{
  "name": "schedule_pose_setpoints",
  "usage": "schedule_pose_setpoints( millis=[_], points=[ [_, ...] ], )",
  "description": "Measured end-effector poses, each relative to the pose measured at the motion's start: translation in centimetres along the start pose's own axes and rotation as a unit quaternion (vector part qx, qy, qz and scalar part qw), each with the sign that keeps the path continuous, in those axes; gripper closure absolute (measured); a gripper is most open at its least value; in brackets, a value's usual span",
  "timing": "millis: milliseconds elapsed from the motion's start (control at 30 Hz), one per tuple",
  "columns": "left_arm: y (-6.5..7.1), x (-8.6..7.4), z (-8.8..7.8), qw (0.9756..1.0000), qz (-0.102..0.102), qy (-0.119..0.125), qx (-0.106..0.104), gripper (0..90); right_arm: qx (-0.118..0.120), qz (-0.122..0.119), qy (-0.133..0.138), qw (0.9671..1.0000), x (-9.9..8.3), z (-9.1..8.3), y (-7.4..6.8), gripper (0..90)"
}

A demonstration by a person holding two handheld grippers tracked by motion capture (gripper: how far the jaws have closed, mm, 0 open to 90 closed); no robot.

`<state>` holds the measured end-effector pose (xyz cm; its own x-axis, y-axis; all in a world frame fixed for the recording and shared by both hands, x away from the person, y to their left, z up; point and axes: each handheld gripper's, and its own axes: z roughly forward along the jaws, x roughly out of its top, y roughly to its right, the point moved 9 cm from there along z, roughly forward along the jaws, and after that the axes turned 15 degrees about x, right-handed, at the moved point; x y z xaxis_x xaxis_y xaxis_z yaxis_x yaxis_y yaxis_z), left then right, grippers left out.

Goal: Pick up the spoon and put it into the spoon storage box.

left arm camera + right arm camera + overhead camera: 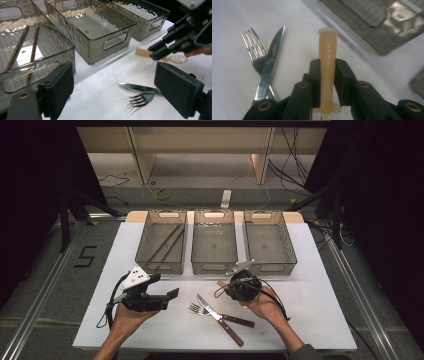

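Clamping the spoon's tan handle (327,67), the right gripper's (327,82) jaws pinch its middle.

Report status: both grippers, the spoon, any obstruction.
Right gripper shut on spoon, lifted off table. Left gripper open, empty. Knife and fork crossed below.

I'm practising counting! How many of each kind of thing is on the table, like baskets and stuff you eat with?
Baskets: 3
Chopsticks: 2, in the left basket
Knife: 1
Fork: 1
Spoon: 1, with a tan handle, held in the right gripper
Total: 8
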<state>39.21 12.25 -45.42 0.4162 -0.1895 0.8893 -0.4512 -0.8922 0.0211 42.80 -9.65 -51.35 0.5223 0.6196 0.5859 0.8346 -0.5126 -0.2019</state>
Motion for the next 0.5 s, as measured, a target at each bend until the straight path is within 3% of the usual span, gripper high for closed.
schedule_pose_setpoints(
  millis=[500],
  points=[
    [-0.4, 0.2, -0.1, 0.9999, -0.007, 0.015, 0.005, 15.6, -0.020, 0.012, 0.054, 0.9982, 3.5, -2.6, 2.1, 77.1]
  ],
)
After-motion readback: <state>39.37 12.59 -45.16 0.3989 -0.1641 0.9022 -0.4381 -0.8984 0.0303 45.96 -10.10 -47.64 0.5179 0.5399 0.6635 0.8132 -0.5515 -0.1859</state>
